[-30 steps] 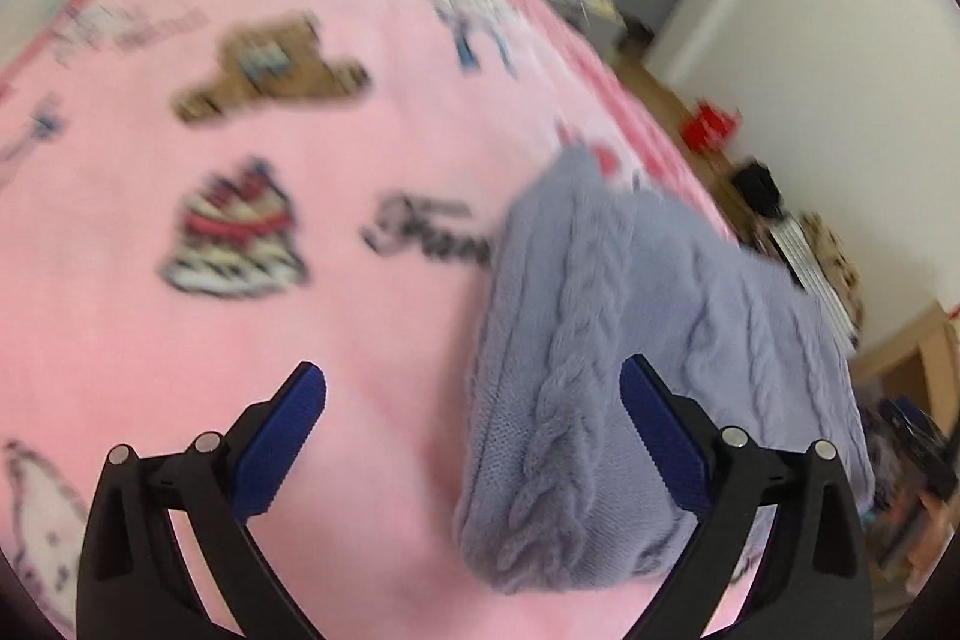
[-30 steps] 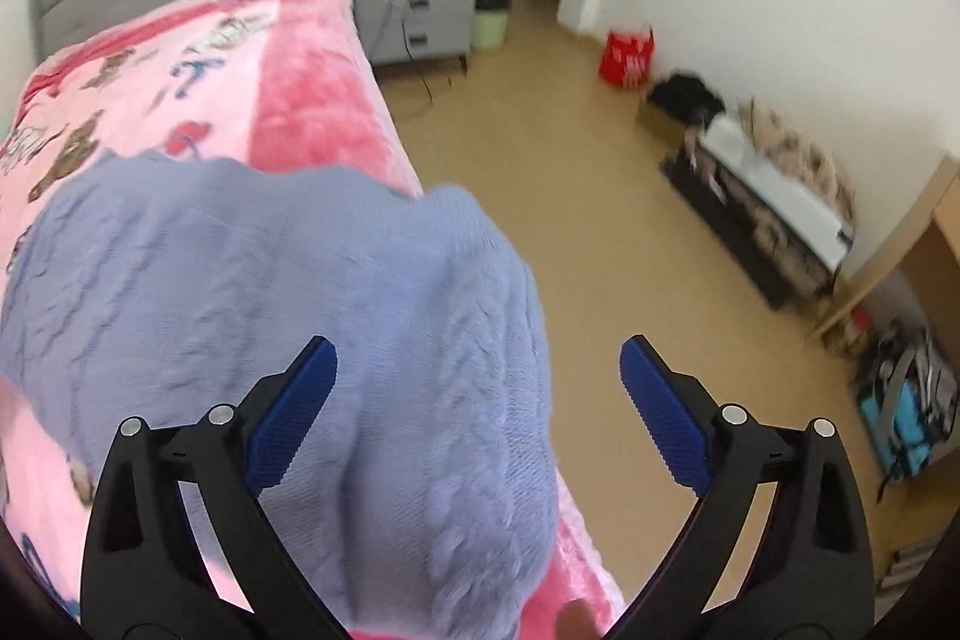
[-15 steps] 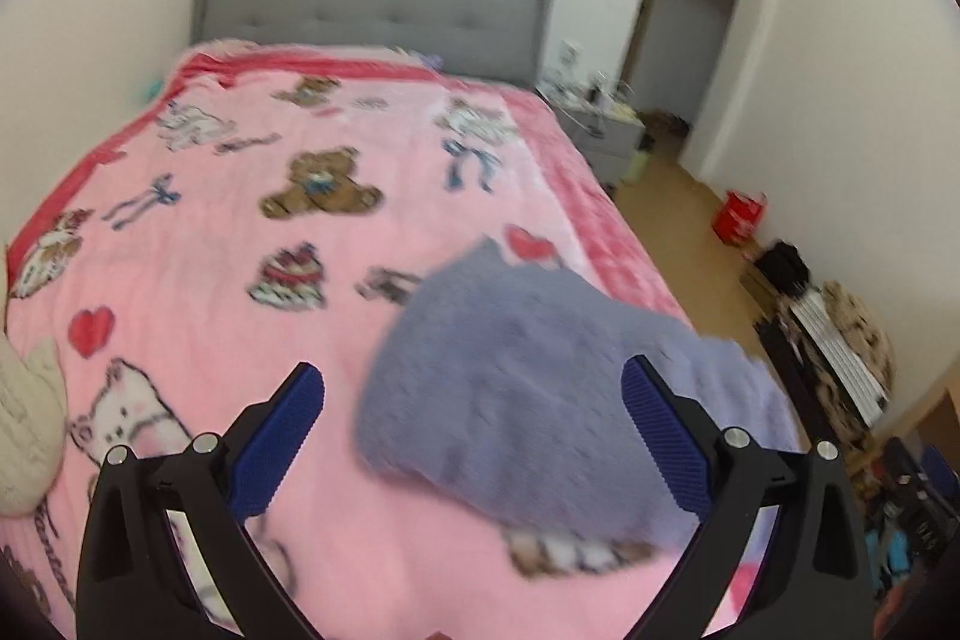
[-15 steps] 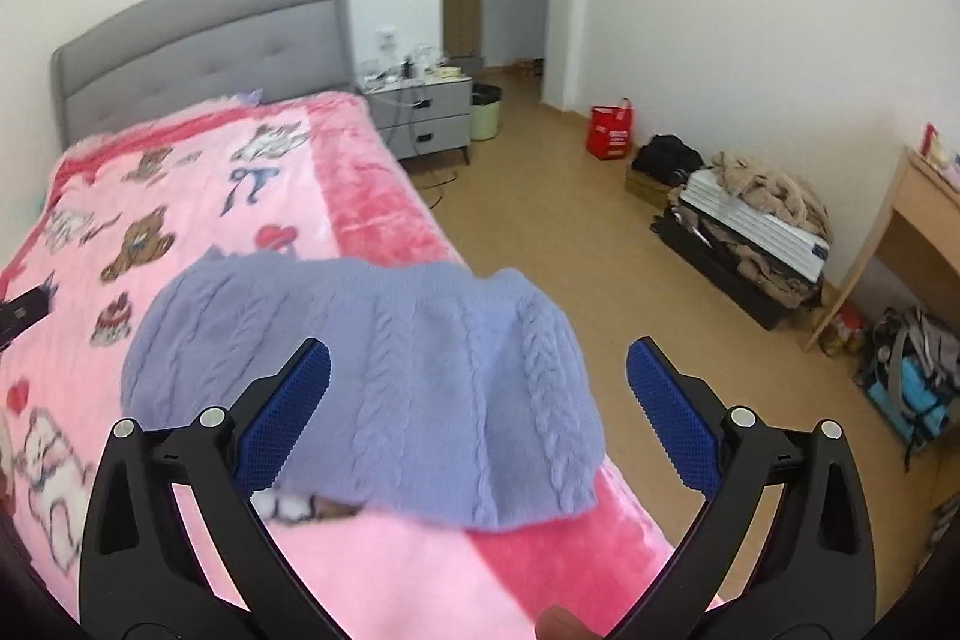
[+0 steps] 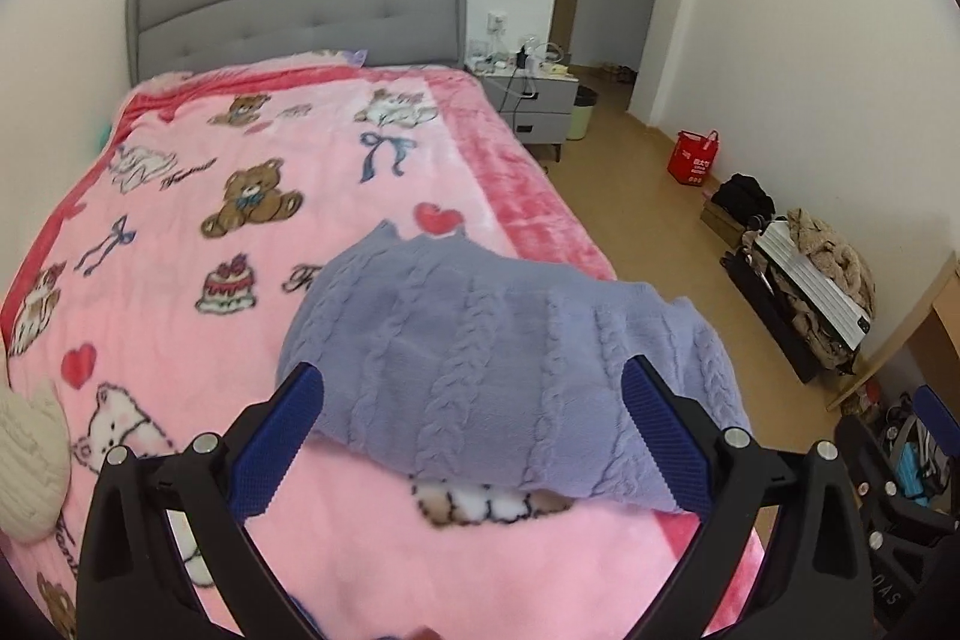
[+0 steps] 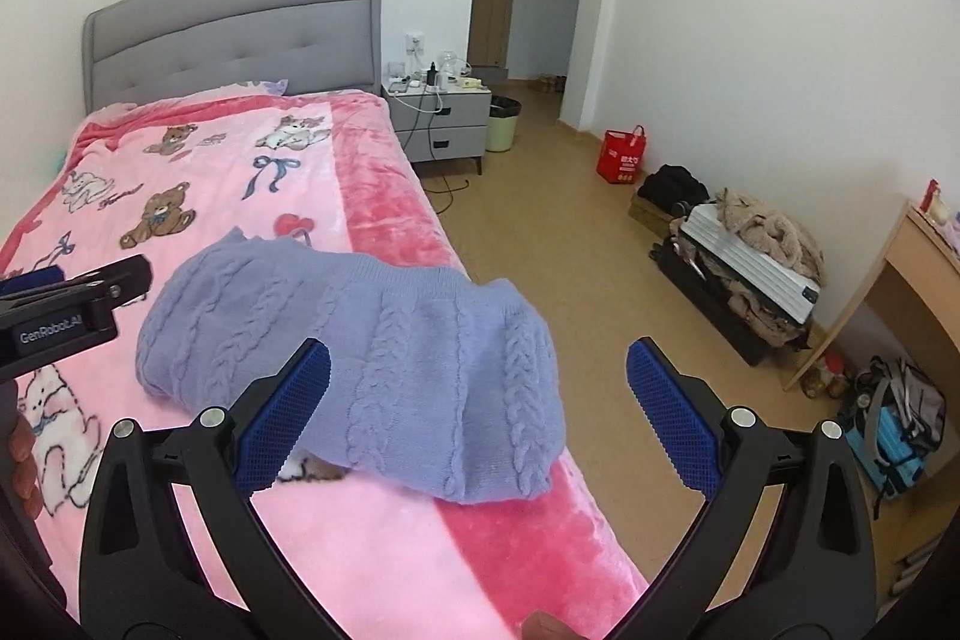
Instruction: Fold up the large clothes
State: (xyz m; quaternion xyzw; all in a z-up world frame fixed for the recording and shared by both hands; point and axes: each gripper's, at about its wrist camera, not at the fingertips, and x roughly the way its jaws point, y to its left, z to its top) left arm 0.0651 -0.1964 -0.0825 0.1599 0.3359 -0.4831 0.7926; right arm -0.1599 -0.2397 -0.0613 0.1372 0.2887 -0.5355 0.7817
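Observation:
A lavender cable-knit sweater (image 5: 510, 364) lies folded into a compact rectangle on the pink cartoon-print blanket (image 5: 240, 232), near the bed's right edge. It also shows in the right wrist view (image 6: 384, 340). My left gripper (image 5: 474, 430) is open and empty, held above and short of the sweater's near edge. My right gripper (image 6: 480, 418) is open and empty, held above the sweater's right end and the bed edge. The left gripper's body (image 6: 66, 316) shows at the left of the right wrist view.
A grey headboard (image 5: 300, 4) stands at the far end. A grey nightstand (image 6: 444, 124) and a bin (image 6: 501, 124) are beside the bed. A cream knit item (image 5: 30, 460) lies at the left. A red bag (image 6: 624, 157), clothes piles and a wooden desk (image 6: 912, 280) line the right wall.
Both grippers have pulled back and up from the sweater, so the whole bed and room come into view. The sweater stays folded on the blanket.

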